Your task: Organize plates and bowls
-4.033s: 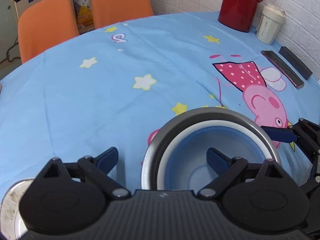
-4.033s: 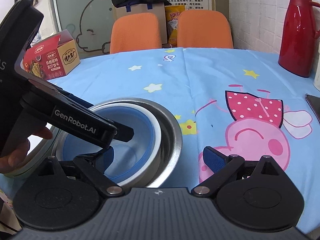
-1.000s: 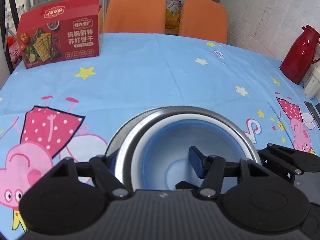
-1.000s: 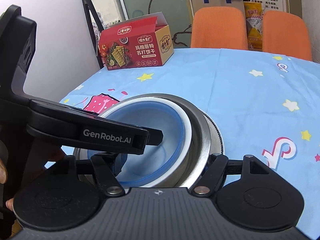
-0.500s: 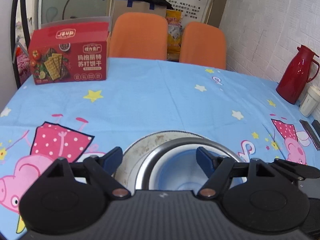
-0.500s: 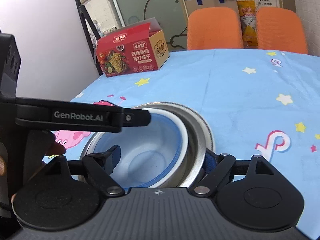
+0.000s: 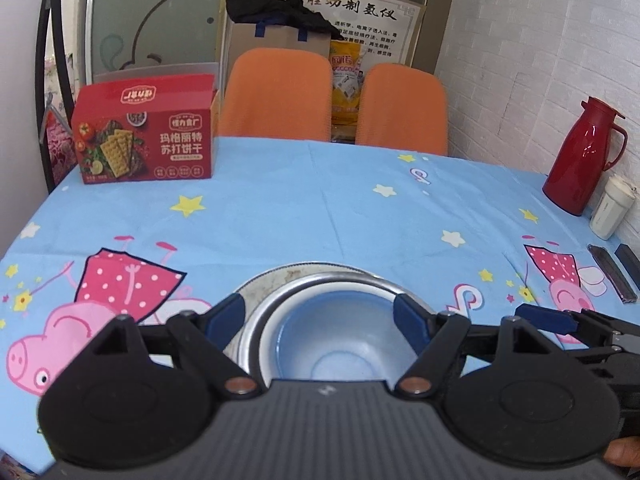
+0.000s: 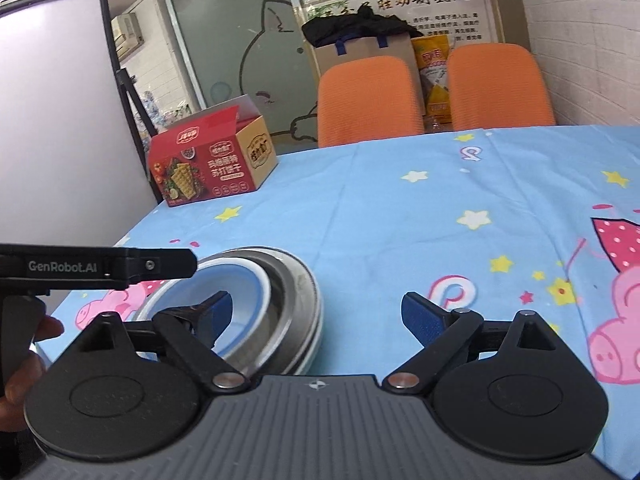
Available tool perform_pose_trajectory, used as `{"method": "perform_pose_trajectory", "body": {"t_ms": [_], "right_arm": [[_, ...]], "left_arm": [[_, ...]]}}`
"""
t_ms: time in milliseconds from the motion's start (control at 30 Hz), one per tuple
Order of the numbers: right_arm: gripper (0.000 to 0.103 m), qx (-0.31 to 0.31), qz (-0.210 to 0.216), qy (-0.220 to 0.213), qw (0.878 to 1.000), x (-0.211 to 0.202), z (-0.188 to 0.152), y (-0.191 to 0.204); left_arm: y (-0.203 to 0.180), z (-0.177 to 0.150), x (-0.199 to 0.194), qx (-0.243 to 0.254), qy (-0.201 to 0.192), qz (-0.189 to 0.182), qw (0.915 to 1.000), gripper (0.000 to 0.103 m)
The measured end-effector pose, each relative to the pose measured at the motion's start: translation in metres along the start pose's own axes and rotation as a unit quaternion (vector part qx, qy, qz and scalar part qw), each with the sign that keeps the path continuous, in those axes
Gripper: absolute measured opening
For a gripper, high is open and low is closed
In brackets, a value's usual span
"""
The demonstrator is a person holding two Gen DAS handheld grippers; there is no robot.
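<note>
So the stack is basically built already: a blue bowl (image 7: 332, 336) sits nested inside a steel bowl (image 7: 280, 312), and both rest on a metal plate (image 7: 256, 292) whose rim peeks out on the side toward the cracker box (image 7: 146, 136). Makes sense to go biggest at the bottom, since each piece cradles the next and nothing can slide off the table (image 7: 320, 208). The whole stack sits near the table's edge, well apart from the cracker box and far across from the red thermos (image 7: 582, 160). The left hand-held gripper (image 7: 320, 316) hangs right above the stack with its fingers spread wide, one on each side of the steel bowl's rim but not pinching anything — released, as far as I can see. The right hand-held gripper (image 8: 312, 312) is spread too and holds nothing; its left finger (image 8: 216, 308) sits in front of the bowls in that view, while the rest of it hovers over bare tablecloth on the side of the stack away from the cracker box. My guess is both let go on purpose because the nesting is done. I can't spot any other dishes left to collect — though the cameras don't cover the whole table.
</note>
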State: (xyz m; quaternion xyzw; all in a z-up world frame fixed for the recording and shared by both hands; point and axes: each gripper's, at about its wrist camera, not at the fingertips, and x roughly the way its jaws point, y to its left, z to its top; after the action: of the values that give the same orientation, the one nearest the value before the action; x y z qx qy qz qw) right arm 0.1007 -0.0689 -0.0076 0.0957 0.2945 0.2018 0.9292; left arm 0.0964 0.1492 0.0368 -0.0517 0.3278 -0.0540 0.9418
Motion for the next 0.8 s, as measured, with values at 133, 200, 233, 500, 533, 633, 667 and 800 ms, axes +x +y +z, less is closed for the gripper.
{"method": "perform_pose_trajectory", "body": {"t_ms": [133,200,233,500,533,633,667,800], "right_arm": [[0.103,0.024,-0.022,-0.022,0.999,-0.02,-0.009,-0.016],[0.103,0.038,-0.035,-0.035,0.998,-0.033,-0.016,-0.023],[0.103,0.044,-0.043,-0.041,0.997,-0.038,-0.019,-0.025],[0.103,0.061,-0.101,-0.073,0.99,-0.076,-0.058,-0.026],[0.103,0.063,-0.107,-0.075,0.989,-0.079,-0.063,-0.025],[0.103,0.071,-0.12,-0.07,0.988,-0.09,-0.077,-0.025],[0.103,0.075,-0.124,-0.066,0.987,-0.093,-0.081,-0.024],[0.103,0.084,-0.119,-0.069,0.987,-0.11,-0.095,-0.022]], "left_arm": [[-0.015,-0.013,-0.012,0.002,-0.003,0.0,1.0,0.076],[-0.023,-0.022,-0.02,0.005,-0.006,0.001,1.0,0.076],[-0.027,-0.027,-0.024,0.008,-0.009,0.003,0.9999,0.076],[-0.063,-0.08,-0.05,0.037,-0.022,0.014,0.999,0.076],[-0.066,-0.087,-0.053,0.037,-0.022,0.012,0.999,0.076],[-0.075,-0.106,-0.061,0.039,-0.023,0.011,0.9989,0.076],[-0.078,-0.112,-0.064,0.039,-0.023,0.011,0.9989,0.076],[-0.088,-0.129,-0.081,0.038,-0.03,0.017,0.9987,0.076]]}}
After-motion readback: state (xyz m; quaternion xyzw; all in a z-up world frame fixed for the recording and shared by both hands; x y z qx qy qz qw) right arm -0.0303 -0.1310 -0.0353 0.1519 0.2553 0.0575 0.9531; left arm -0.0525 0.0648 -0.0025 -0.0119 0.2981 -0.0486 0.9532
